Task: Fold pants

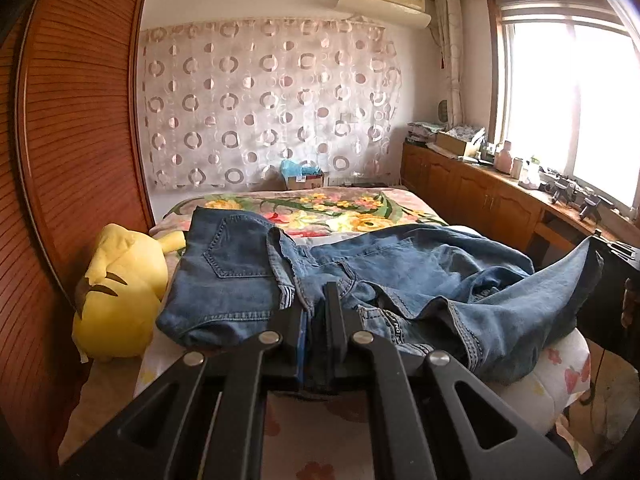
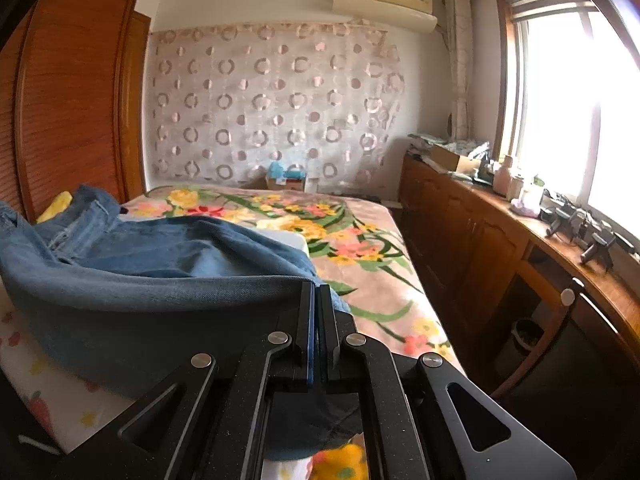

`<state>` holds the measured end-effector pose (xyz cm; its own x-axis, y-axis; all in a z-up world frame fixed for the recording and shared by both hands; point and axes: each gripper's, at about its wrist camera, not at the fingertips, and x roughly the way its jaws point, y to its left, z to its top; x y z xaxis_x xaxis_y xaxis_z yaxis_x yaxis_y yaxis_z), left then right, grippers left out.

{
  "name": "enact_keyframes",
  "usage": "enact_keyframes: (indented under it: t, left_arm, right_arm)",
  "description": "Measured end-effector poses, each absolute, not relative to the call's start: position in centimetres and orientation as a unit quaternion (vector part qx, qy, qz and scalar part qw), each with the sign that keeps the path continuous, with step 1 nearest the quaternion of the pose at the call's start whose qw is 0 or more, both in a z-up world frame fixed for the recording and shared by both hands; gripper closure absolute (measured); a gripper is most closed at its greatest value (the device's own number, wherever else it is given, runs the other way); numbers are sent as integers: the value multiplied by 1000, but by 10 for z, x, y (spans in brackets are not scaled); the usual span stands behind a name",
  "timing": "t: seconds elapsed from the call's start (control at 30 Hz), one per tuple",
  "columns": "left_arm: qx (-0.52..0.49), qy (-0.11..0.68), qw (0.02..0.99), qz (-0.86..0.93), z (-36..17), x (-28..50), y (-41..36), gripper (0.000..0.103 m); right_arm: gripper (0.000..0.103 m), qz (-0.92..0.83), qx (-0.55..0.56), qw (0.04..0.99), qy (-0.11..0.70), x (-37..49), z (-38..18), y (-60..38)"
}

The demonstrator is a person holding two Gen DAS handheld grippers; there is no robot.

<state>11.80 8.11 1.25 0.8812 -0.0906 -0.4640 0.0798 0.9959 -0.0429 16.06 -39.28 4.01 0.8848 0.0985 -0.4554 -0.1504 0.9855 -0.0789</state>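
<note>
A: Let us start from what is nearest. The left gripper (image 1: 316, 320) has its two black fingers pressed together, and a fold of the blue denim pants (image 1: 360, 276) is pinched between them, close to the waistband with its printed inner tape.

B: And the right gripper (image 2: 318, 320)?

A: It is also closed tight, on a thick edge of the same pants (image 2: 160, 276). I think this is a leg part, but I cannot tell which one. From there the cloth runs away to the left as a long, curved band.

B: So both grippers hold the pants. Where does the rest lie?

A: On the bed with the flowered blanket (image 1: 340, 208), at its near end. It is crumpled, with one back pocket facing up. Just beside it, on the left, sits a yellow plush toy (image 1: 120, 292). Farther away are the circle-patterned curtain (image 1: 272, 104) and the wooden cabinets under the window (image 1: 472, 188).

B: How will the denim handle, in your opinion?

A: It is soft but rather heavy for a cloth, and thick at the seams. It will sag between the two grippers and not stay flat by itself. It is not slippery and not fragile, so a firm pinch should hold.

B: Where is the best place to take it?

A: At the waistband or at a hem, I would say. There the doubled, stitched edge gives the fingers something solid. A single layer in the middle would only bunch up.
</note>
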Motion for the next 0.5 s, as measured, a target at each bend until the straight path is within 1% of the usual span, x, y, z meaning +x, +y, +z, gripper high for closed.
enact_keyframes:
  t: [0.3, 0.5]
  left_arm:
    - [-3, 240, 970, -34, 19, 167, 81, 100]
    - [-4, 267, 963, -32, -2, 206, 88, 100]
  right_arm:
    - [103, 56, -63, 972, 217, 203, 47, -391]
    - [103, 72, -71, 965, 242, 243, 27, -382]
